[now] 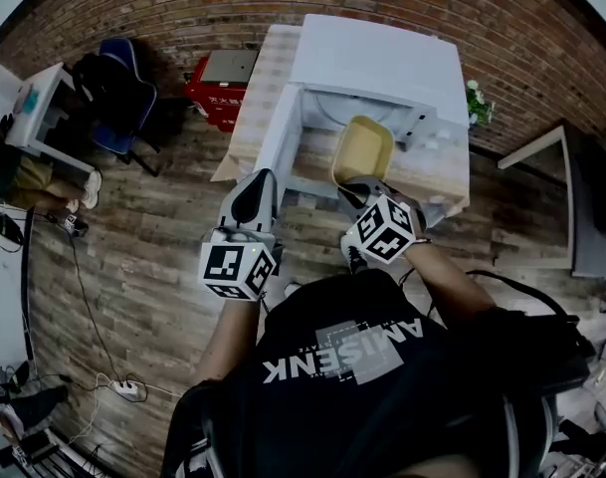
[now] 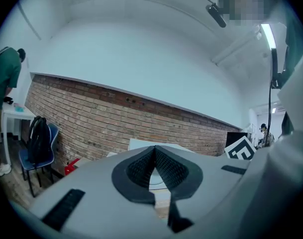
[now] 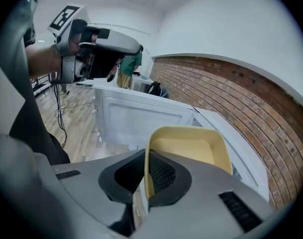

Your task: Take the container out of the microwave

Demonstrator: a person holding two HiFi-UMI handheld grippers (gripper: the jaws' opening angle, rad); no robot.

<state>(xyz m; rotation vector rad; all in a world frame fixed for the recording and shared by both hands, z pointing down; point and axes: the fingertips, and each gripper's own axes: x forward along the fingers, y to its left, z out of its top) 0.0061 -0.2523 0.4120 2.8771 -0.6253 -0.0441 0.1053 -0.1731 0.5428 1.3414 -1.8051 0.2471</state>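
A shallow yellow container (image 1: pixel 362 150) hangs tilted in front of the white microwave (image 1: pixel 382 63), whose door (image 1: pixel 280 137) stands open to the left. My right gripper (image 1: pixel 359 191) is shut on the container's near rim. In the right gripper view the pads pinch the thin yellow wall (image 3: pixel 191 146) at the right gripper's tips (image 3: pixel 147 157), with the open door (image 3: pixel 136 121) behind. My left gripper (image 1: pixel 253 199) is held beside the door, left of the container. Its jaws are shut with nothing between them, as the left gripper (image 2: pixel 154 149) shows in its own view.
The microwave sits on a pale table (image 1: pixel 447 182) against a brick wall. A red box (image 1: pixel 221 90) and a blue chair with a black bag (image 1: pixel 118 93) stand to the left. A white desk (image 1: pixel 34 103) is further left. Cables (image 1: pixel 94 317) lie on the wooden floor.
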